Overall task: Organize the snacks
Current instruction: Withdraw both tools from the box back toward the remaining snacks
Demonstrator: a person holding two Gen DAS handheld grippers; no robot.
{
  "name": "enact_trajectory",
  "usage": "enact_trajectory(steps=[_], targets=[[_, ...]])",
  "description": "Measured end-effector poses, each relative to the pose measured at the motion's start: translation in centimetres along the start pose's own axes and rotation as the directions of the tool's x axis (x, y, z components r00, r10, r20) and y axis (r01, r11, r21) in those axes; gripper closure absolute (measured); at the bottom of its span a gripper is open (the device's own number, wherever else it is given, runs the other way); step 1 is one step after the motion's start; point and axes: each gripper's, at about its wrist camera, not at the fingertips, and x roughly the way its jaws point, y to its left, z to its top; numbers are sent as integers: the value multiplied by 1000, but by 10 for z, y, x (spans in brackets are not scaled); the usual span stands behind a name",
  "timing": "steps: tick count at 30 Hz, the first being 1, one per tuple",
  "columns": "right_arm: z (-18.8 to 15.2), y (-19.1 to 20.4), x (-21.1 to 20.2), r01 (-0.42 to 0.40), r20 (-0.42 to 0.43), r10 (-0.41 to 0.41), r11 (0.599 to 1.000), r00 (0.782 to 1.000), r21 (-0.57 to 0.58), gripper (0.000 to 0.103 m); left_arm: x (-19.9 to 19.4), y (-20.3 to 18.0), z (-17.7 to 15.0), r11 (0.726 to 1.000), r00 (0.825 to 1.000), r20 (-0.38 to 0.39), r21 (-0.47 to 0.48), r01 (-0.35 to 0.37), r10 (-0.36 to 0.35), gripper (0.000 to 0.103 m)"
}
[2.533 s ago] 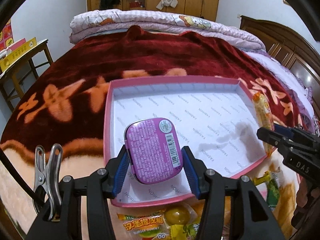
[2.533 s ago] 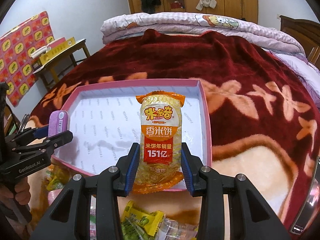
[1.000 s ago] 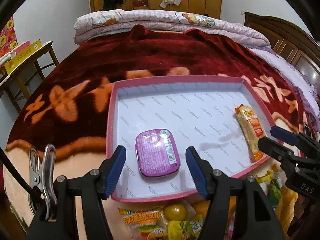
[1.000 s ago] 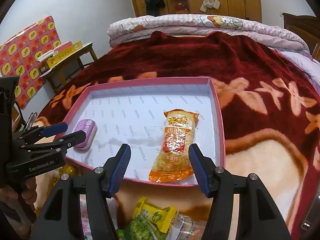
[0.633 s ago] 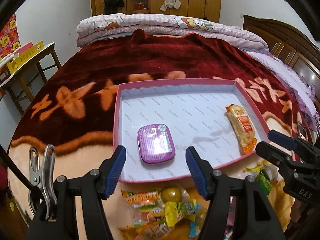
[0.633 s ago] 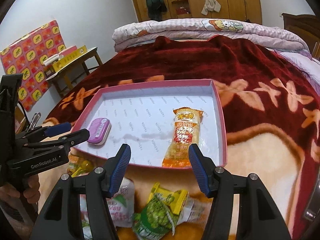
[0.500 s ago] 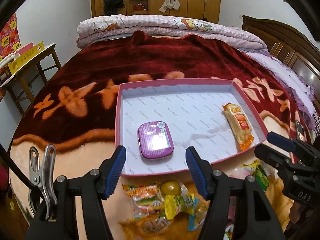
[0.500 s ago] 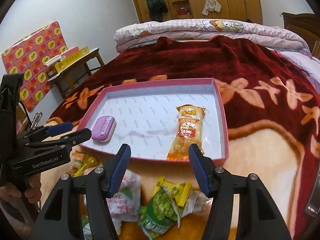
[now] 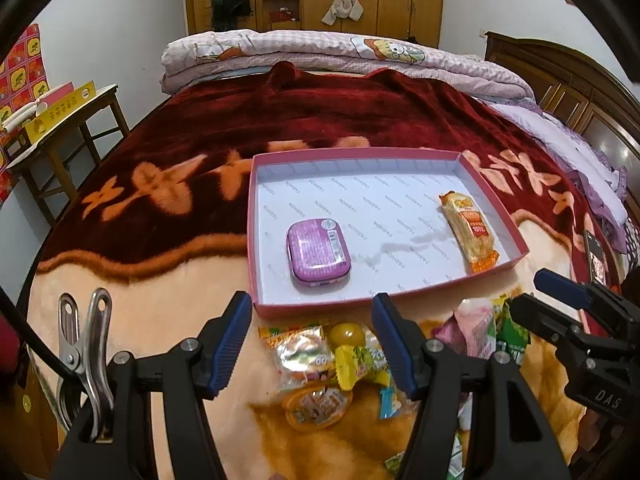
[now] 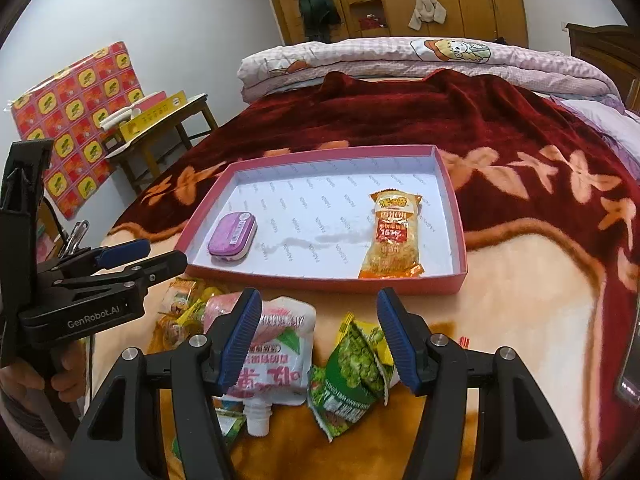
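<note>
A pink tray [image 9: 256, 216] [image 10: 456, 224] lies on the bed. In it lie a purple tin [image 9: 318, 254] [image 10: 232, 236] at the left and an orange rice-cracker pack [image 9: 470, 230] [image 10: 394, 240] at the right. My left gripper [image 9: 312, 340] is open and empty, hovering over loose sweets: a yellow jelly cup [image 9: 346, 334] and gummy packs [image 9: 304, 350]. My right gripper [image 10: 318, 336] is open and empty above a pink-white spout pouch [image 10: 276, 356] and a green pea bag [image 10: 352, 372]. Each gripper shows in the other's view, the right one [image 9: 560, 300] and the left one [image 10: 140, 258].
The red and cream blanket [image 9: 168, 204] covers the bed. A folded quilt [image 9: 340, 56] lies at the far end. A wooden side table [image 9: 60, 128] stands at the left. A phone [image 9: 596, 256] lies at the right of the tray.
Both grippers let go of the tin and the cracker pack in the tray, opened, and pulled back toward the near edge over the loose snack pile.
</note>
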Motion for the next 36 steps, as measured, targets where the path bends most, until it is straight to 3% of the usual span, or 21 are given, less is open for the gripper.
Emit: enact_trajectory(steps=[17, 36], targets=[[-26, 3, -16, 3, -21, -2, 1000, 1000, 24, 41, -17, 16, -25, 999, 1000, -4, -38, -5, 5, 37], [-43, -27, -16, 39, -56, -33, 995, 998, 96, 41, -10, 39, -45, 996, 999, -49, -92, -21, 17, 37]])
